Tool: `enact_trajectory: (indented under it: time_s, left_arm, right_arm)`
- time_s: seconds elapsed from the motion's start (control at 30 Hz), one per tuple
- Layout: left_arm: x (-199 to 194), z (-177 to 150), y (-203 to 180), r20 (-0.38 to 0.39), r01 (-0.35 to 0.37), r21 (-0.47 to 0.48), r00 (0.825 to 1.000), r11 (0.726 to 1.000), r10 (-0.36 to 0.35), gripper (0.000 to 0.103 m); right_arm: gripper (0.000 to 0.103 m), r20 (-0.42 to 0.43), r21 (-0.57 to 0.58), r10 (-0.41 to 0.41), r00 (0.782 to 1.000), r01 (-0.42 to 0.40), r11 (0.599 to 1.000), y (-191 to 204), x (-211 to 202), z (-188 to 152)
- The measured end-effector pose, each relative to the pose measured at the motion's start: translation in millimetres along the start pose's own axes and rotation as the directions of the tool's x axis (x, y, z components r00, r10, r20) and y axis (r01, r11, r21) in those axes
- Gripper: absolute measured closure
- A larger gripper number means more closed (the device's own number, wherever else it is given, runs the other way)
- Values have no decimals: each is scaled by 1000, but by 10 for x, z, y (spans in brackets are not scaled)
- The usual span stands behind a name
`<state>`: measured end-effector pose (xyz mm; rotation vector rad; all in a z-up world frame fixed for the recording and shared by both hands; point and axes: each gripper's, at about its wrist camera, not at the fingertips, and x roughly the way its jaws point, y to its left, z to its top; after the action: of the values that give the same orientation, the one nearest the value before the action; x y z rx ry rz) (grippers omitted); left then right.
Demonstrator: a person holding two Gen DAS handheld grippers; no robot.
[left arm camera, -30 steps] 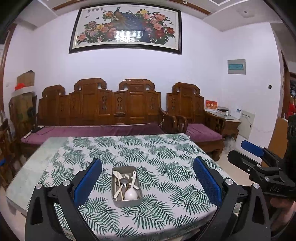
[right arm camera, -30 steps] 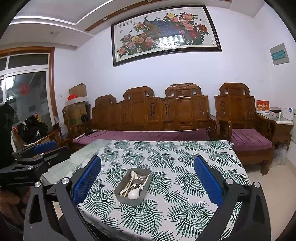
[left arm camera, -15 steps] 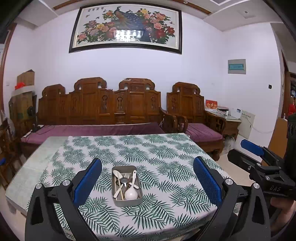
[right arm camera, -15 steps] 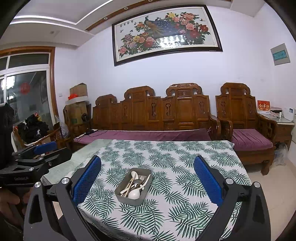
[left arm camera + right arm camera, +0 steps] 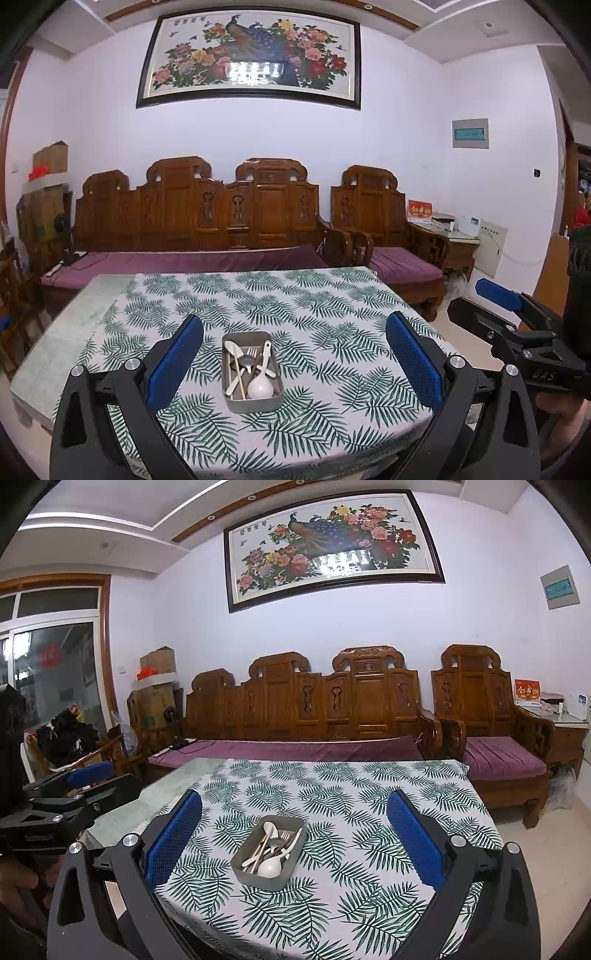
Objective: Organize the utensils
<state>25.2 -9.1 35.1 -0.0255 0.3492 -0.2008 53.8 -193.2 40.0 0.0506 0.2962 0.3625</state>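
A: Where are your tools?

B: Your left tool [image 5: 291,363] hangs above the near edge of the counter [image 5: 325,306], its blue pads spread wide with nothing between them. Your right tool [image 5: 293,843] is the same: wide apart, gripping nothing, held off the counter's near edge.

A: And the utensils?

B: They lie together in the grey tray [image 5: 252,370], which sits on the leaf-print cloth [image 5: 258,295] toward your side of the counter. From the left wrist view the tray lies lengthwise, framed between your left tool's pads but well below and beyond them. From the right wrist view it sits angled, nearer the left pad.

A: What's inside?

B: A white ladle-like spoon [image 5: 260,384] with its bowl at the near end, a cream spoon [image 5: 231,348], a metal fork [image 5: 251,353], a metal spoon and pale sticks that look like chopsticks, all overlapping. You can see your right tool at the right edge of the left wrist view, off the counter.
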Motion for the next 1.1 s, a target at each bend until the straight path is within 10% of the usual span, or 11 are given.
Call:
enact_trajectory:
  time_s: [1.1]
  left_arm:
    - [-5, 46, 14, -3, -6, -7, 1000, 1000, 6, 8]
  right_arm:
    - [2, -5, 5, 9, 1000, -9, 1000, 11, 13, -35]
